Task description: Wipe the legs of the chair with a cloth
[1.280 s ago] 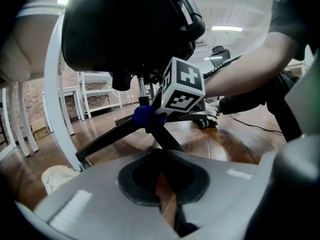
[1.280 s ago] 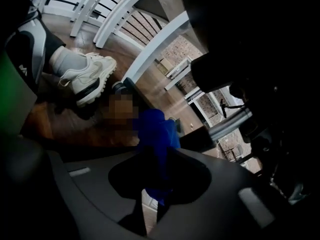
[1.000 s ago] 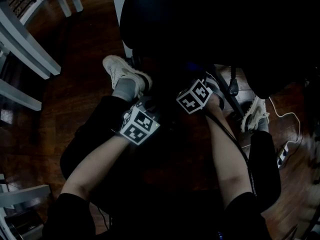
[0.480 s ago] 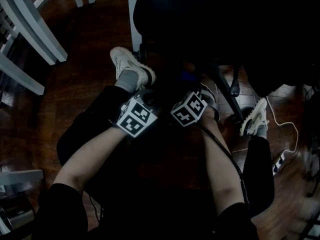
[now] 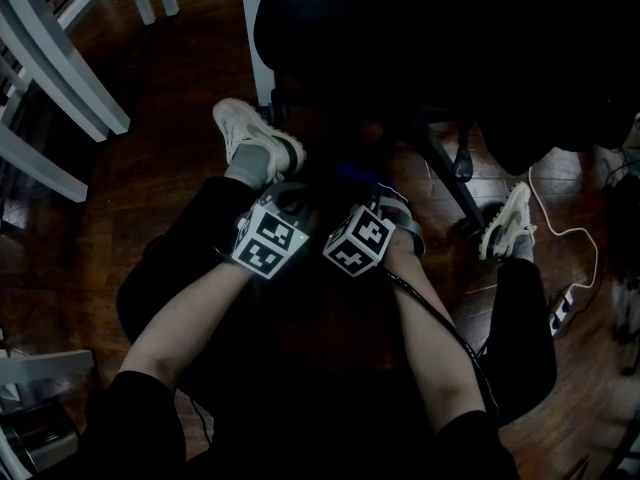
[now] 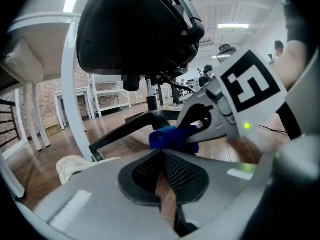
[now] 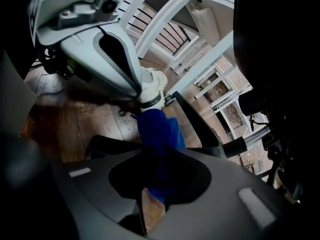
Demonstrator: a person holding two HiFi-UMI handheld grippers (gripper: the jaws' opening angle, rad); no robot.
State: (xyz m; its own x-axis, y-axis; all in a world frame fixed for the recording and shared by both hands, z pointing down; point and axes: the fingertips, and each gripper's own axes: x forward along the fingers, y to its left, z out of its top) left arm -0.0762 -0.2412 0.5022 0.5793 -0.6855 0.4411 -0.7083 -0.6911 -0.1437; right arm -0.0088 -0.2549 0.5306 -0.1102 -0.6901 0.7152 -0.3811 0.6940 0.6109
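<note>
The black office chair (image 5: 370, 28) stands over me, and its black legs (image 5: 448, 180) spread low over the wooden floor. In the right gripper view, my right gripper (image 7: 157, 160) is shut on a blue cloth (image 7: 159, 131), which hangs against a chair leg (image 7: 199, 126). The left gripper view shows my left gripper (image 6: 161, 153) shut with nothing in it. It points at the same cloth (image 6: 172, 136) and a chair leg (image 6: 127, 130) just ahead. In the head view both marker cubes sit side by side, left (image 5: 266, 245) and right (image 5: 357, 240), with the cloth (image 5: 355, 174) just beyond.
White table legs (image 5: 60, 78) stand at the left. The person's white shoes (image 5: 248, 140) (image 5: 508, 224) rest on the floor on either side of the chair base. A white cable and power strip (image 5: 565, 303) lie at the right.
My right gripper has moved left with the cloth, along the chair base, and is now close beside the left gripper. The left gripper has barely moved.
</note>
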